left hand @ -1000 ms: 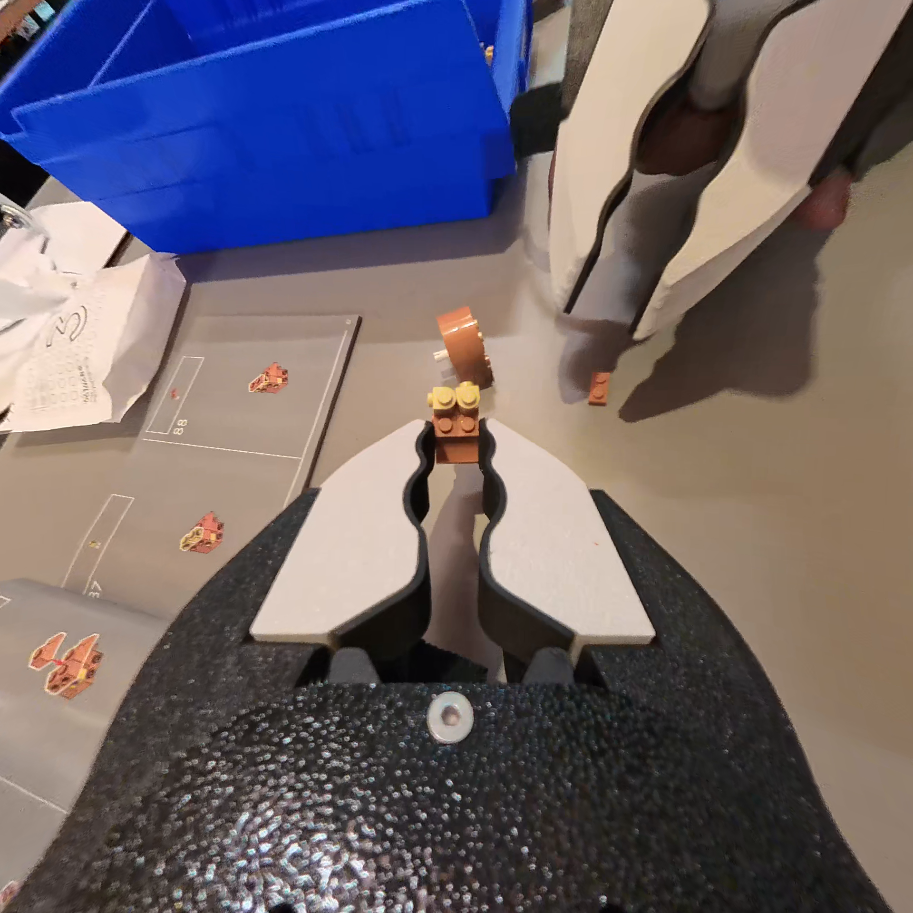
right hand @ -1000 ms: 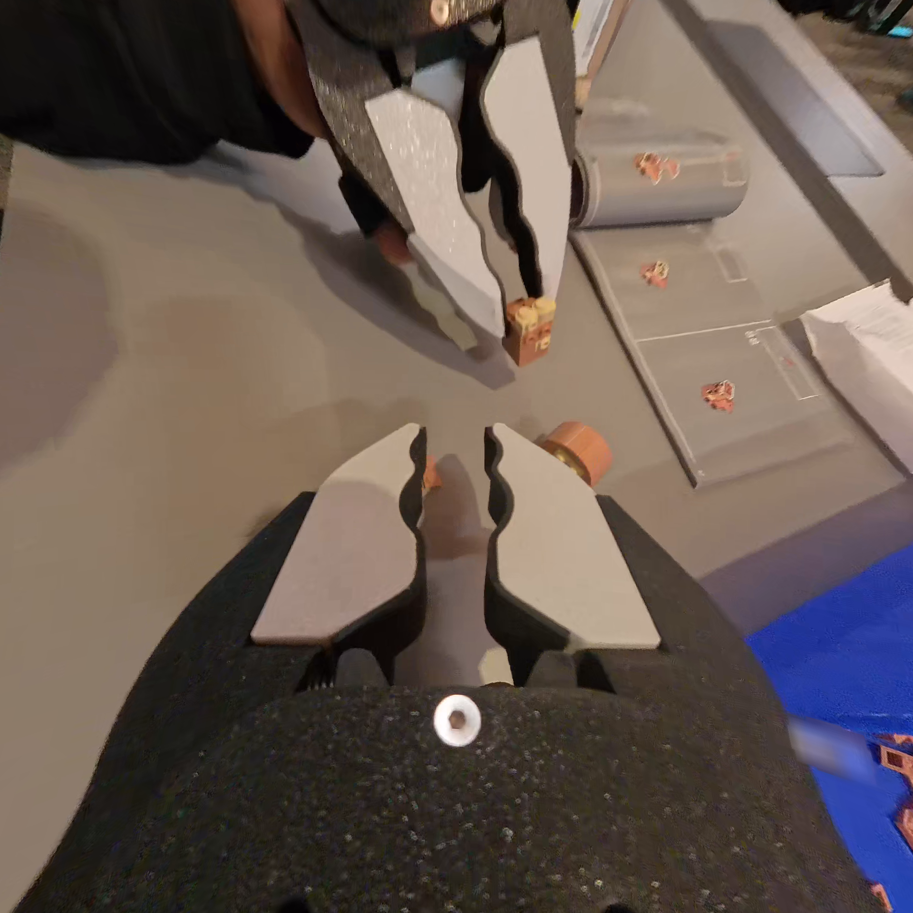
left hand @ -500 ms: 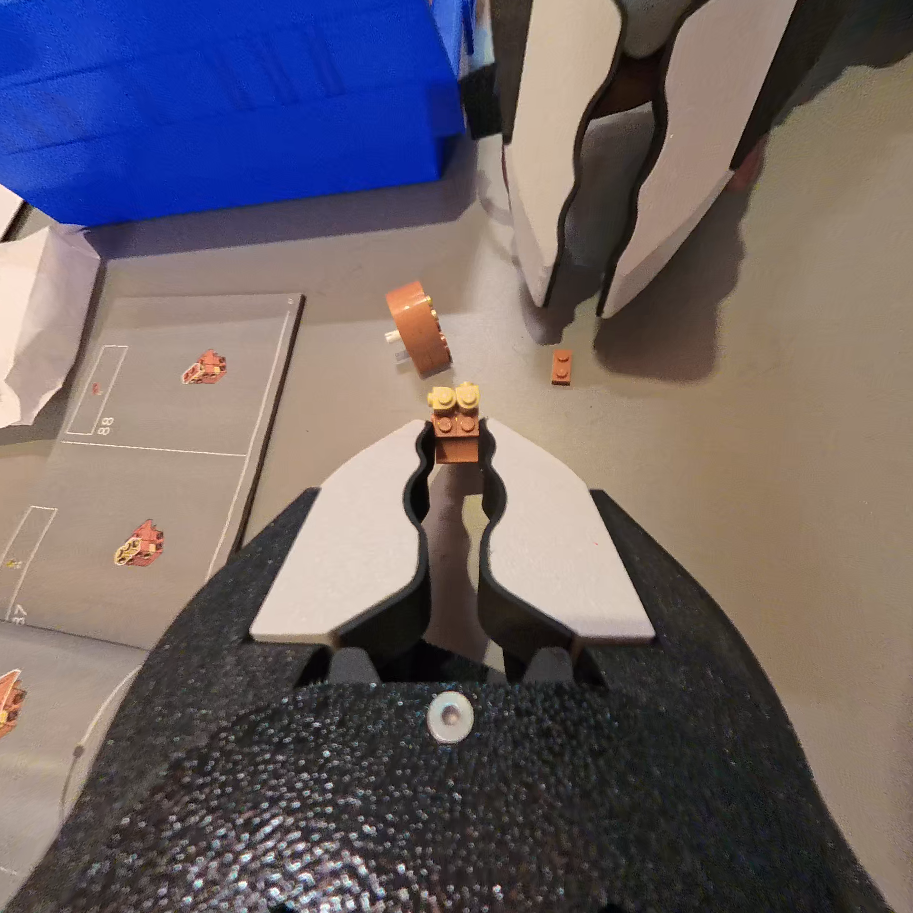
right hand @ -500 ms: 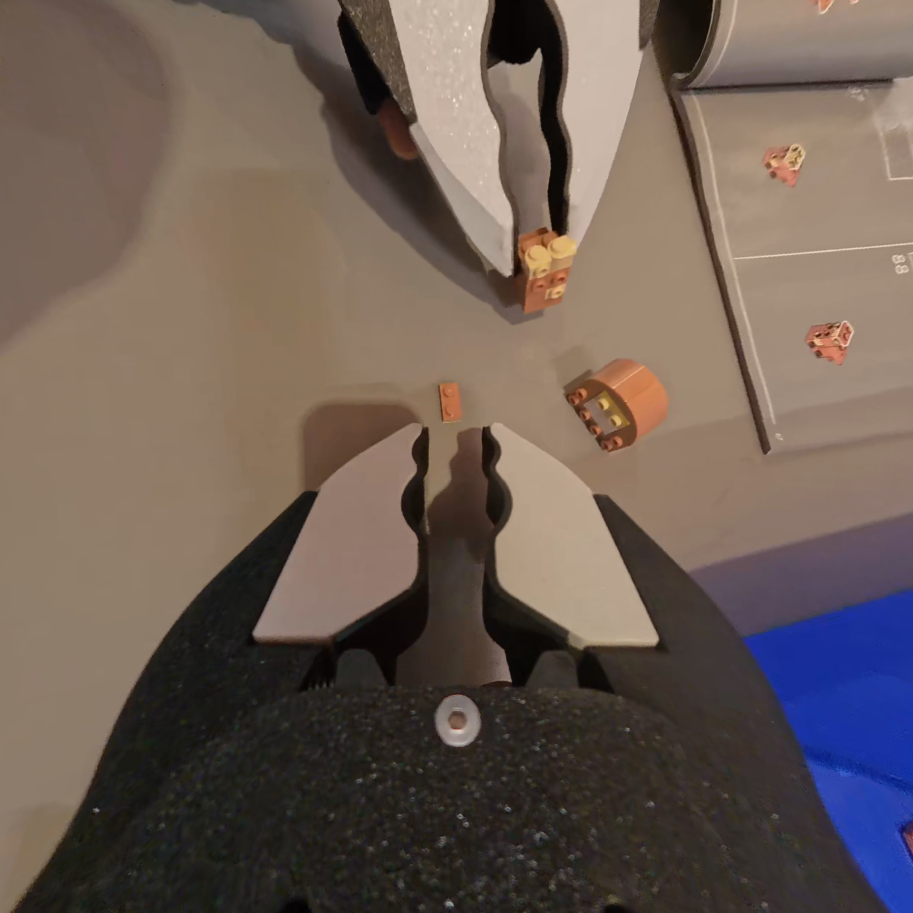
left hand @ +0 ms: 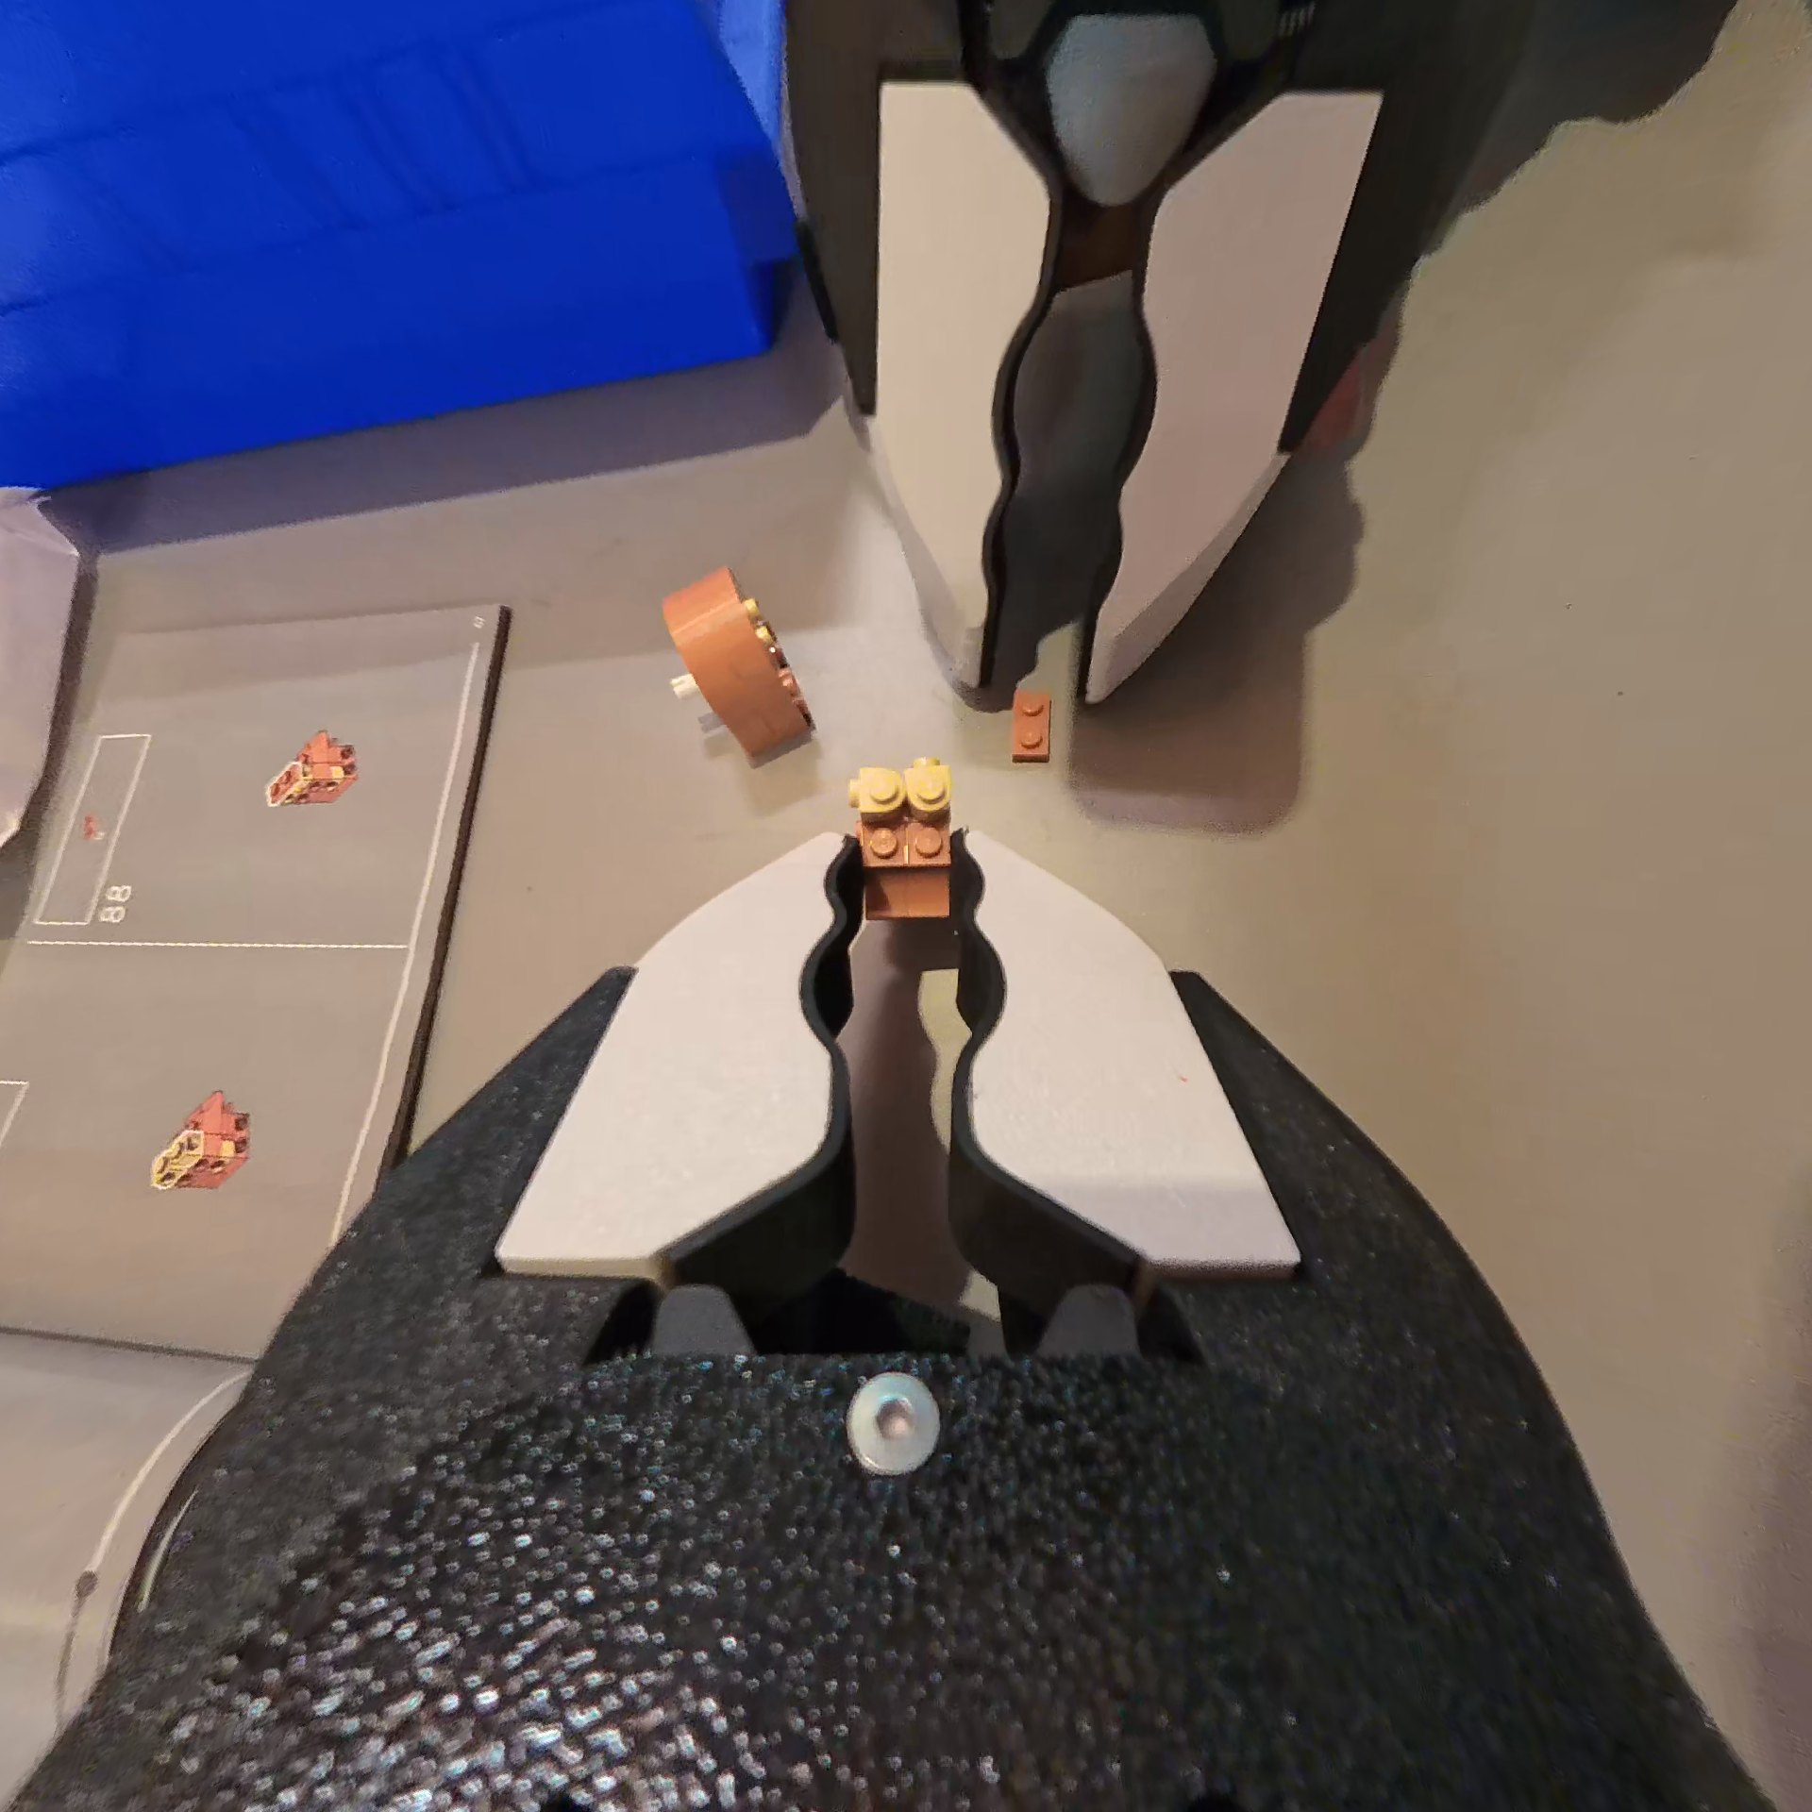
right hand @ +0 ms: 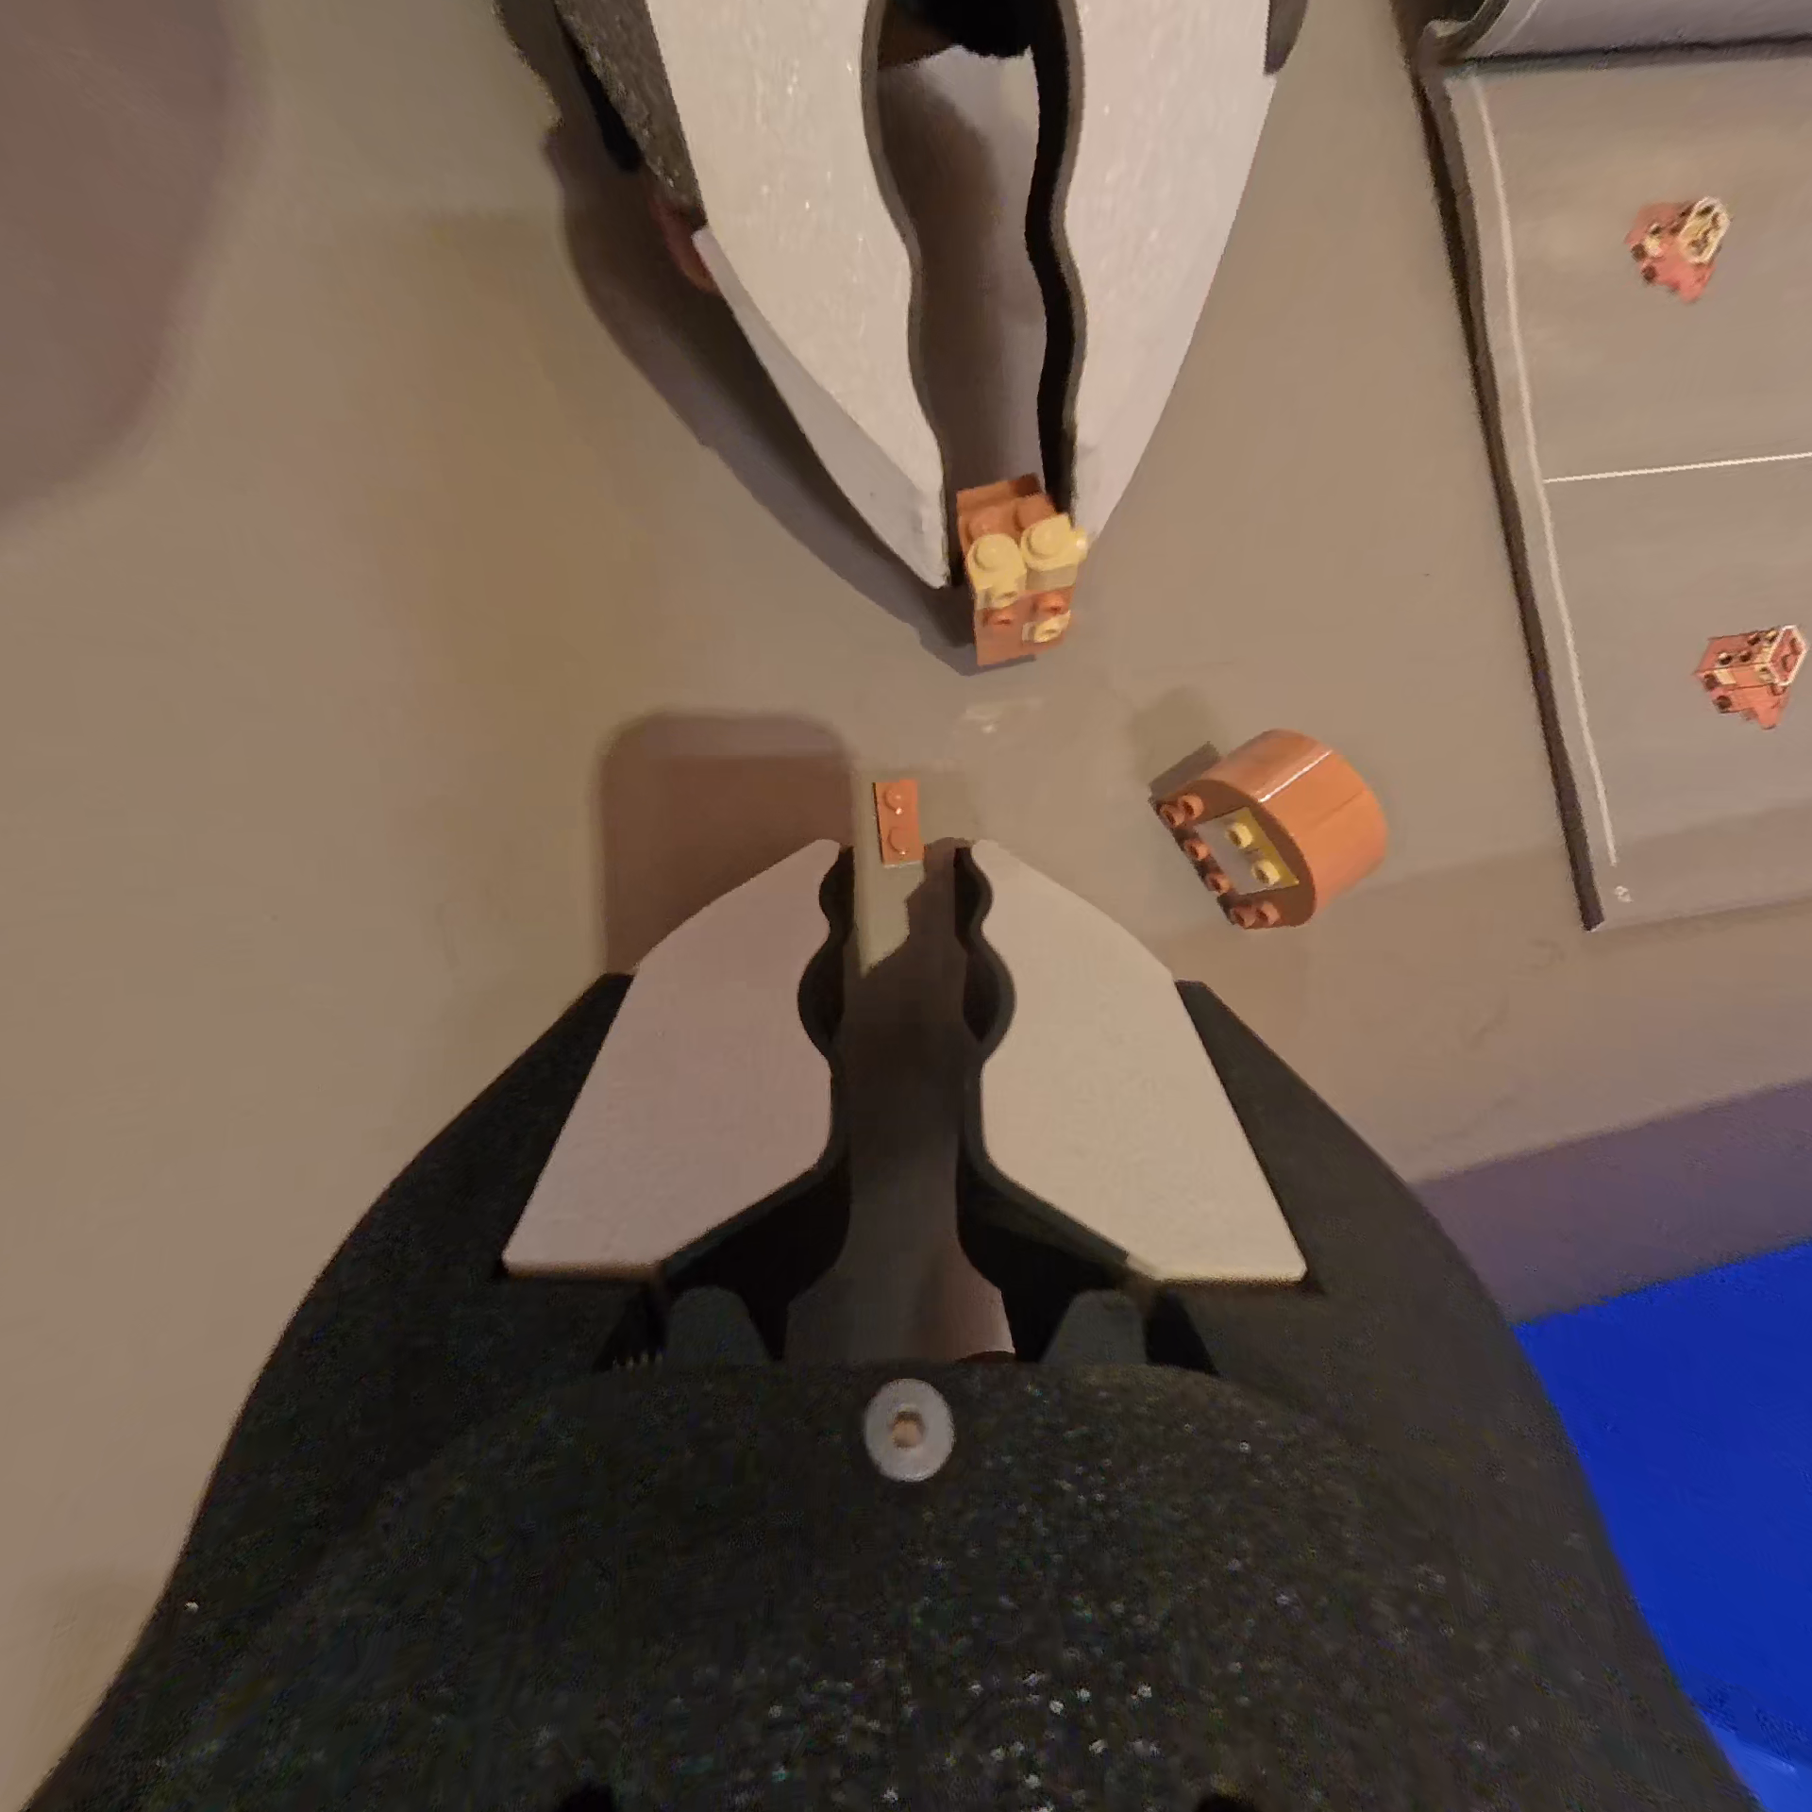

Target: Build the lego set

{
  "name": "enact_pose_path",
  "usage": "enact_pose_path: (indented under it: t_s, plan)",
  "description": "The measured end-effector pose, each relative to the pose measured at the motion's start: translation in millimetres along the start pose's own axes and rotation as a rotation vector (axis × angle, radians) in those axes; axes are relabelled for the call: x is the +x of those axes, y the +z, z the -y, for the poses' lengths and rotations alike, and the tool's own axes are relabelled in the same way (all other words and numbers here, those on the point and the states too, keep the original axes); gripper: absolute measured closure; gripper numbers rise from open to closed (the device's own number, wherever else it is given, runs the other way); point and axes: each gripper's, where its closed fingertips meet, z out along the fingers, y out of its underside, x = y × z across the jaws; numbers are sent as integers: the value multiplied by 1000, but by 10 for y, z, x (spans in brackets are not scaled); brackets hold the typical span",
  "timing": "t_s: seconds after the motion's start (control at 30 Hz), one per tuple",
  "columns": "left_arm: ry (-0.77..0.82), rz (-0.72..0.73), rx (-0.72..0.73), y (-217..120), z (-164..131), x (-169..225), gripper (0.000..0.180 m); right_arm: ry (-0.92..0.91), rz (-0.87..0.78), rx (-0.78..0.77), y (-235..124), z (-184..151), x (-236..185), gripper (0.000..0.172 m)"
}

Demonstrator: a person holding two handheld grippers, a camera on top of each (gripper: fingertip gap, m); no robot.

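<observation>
Since the earlier frames, the right gripper [right hand: 904,855] has been brought down over the small brown plate [right hand: 897,822], which lies flat on the tabletop [right hand: 343,686], long axis along the slightly parted, empty fingers [right hand: 1039,941], just past their tips. The brown-and-tan brick assembly [left hand: 907,853] is clamped by the left gripper [left hand: 907,863], just beyond.

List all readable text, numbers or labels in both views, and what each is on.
Sheet: printed numerals beside an outlined box, legible in the left wrist view; I don't copy writing out.
Sheet corner, both views: a tiny mark, too small to read.
Bin, bricks: no writing visible.
</observation>
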Motion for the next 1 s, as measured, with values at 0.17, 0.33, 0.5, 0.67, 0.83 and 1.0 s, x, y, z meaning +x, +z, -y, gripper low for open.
enact_pose_path:
  t_s: [0.17,0.33,0.5,0.67,0.83,1.0]
  plan:
    - [9,-19,-8,12,-2,47,164,19,15,-8,20,9,10,156]
    - [18,-42,-20,21,-18,90,164,34,57,-6,36,20,-12,164]
    - [27,-78,-23,25,-22,153,164,-7,77,1,29,28,-39,164]
    - [30,-143,-12,16,-20,244,164,-121,142,154,-173,291,-154,164]
    - [72,-230,0,-5,-12,399,164,-315,198,193,-294,477,-288,164]
    - [119,-294,-7,-19,-31,534,164,-447,259,130,-210,496,-356,164]
